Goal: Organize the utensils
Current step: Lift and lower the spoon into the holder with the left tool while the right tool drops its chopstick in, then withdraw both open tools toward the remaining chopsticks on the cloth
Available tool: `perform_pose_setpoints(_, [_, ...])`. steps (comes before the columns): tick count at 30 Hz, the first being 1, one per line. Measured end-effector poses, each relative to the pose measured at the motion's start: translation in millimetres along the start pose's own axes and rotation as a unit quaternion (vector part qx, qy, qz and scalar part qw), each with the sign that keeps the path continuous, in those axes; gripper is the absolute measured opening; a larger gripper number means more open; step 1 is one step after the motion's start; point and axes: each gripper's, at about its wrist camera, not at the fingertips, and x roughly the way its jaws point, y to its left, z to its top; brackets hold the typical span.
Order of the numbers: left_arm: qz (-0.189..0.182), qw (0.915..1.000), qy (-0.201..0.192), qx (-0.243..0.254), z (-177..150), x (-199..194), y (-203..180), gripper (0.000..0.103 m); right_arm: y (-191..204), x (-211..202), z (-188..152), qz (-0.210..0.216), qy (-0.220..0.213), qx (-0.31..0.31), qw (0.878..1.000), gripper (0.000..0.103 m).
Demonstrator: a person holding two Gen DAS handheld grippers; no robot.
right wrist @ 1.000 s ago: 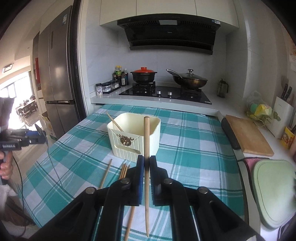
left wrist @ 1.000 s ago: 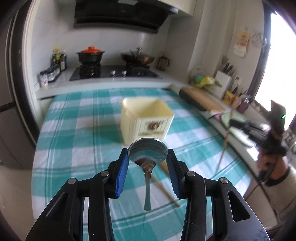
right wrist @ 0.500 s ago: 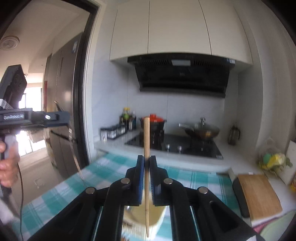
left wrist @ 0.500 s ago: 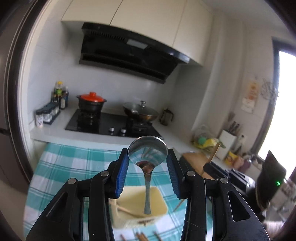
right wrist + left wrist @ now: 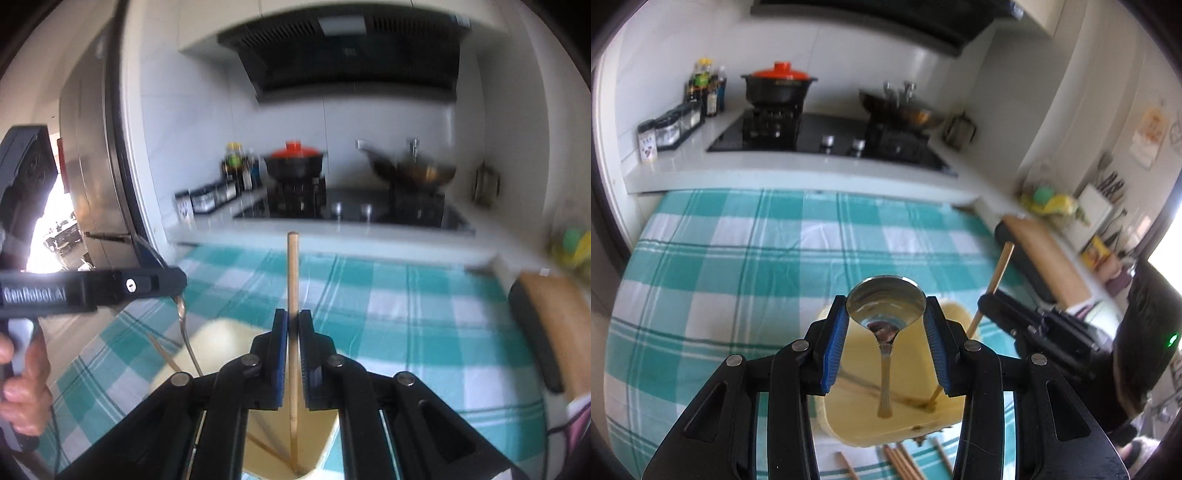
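My left gripper (image 5: 886, 317) is shut on a metal spoon (image 5: 885, 308) by its bowl. The handle hangs down into the cream utensil holder (image 5: 916, 417) right below. My right gripper (image 5: 291, 325) is shut on a wooden chopstick (image 5: 293, 266) that stands upright, its lower end inside the cream utensil holder (image 5: 325, 443). In the left wrist view the right gripper (image 5: 1001, 310) comes in from the right with the chopstick (image 5: 999, 267) slanting into the holder. The right wrist view has the left gripper (image 5: 147, 284) at the left, spoon handle (image 5: 186, 336) dangling, and another chopstick leaning in the holder.
Several loose chopsticks (image 5: 901, 459) lie on the teal checked tablecloth (image 5: 738, 266) in front of the holder. Behind the table is a stove with a red-lidded pot (image 5: 779, 85) and a wok (image 5: 905, 110). A wooden cutting board (image 5: 554, 314) lies at the right; a person's hand (image 5: 22, 387) grips the left handle.
Both grippers swung up and then came down over the holder. The spoon handle and the chopstick's lower end now hang inside it, where a second ago both were held in front of it.
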Motion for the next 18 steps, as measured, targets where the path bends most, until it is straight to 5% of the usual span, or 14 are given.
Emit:
perform_pose_setpoints(2, [0.009, 0.9999, 0.008, -0.001, -2.0, 1.9, -0.6, 0.050, -1.1, 5.2, -1.4, 0.003, 0.013, 0.002, 1.000, 0.016])
perform_pose_setpoints(3, [0.006, 0.9999, 0.010, -0.006, -1.7, -2.3, -0.1, 0.060, -0.9, 4.8, 0.8, 0.000, 0.017, 0.003, 1.000, 0.026])
perform_pose_setpoints(4, [-0.001, 0.9999, 0.007, -0.010, -0.7, -11.5, 0.6, 0.067, -2.6, -2.6, 4.2, -0.001, 0.015, 0.010, 1.000, 0.047])
perform_pose_setpoints(5, [-0.007, 0.9999, 0.002, -0.010, 0.4, -23.1, 0.3, 0.070, -4.8, -10.9, 7.8, 0.001, 0.007, 0.016, 1.000, 0.052])
perform_pose_setpoints(9, [0.009, 0.9990, -0.014, 0.042, -6.3, -85.9, -8.4, 0.094, -10.3, -65.7, 26.9, 0.000, -0.007, 0.023, 1.000, 0.052])
perform_pose_setpoints(13, [0.033, 0.9934, 0.028, 0.106, -48.7, -131.0, -10.2, 0.099, -16.7, -114.3, 15.2, -0.021, 0.016, 0.006, 1.000, 0.053])
perform_pose_setpoints(18, [0.049, 0.9877, 0.097, 0.112, -156.4, -142.5, 2.9, 0.100, -28.4, -146.7, -72.0, -0.055, 0.089, -0.019, 0.994, 0.053])
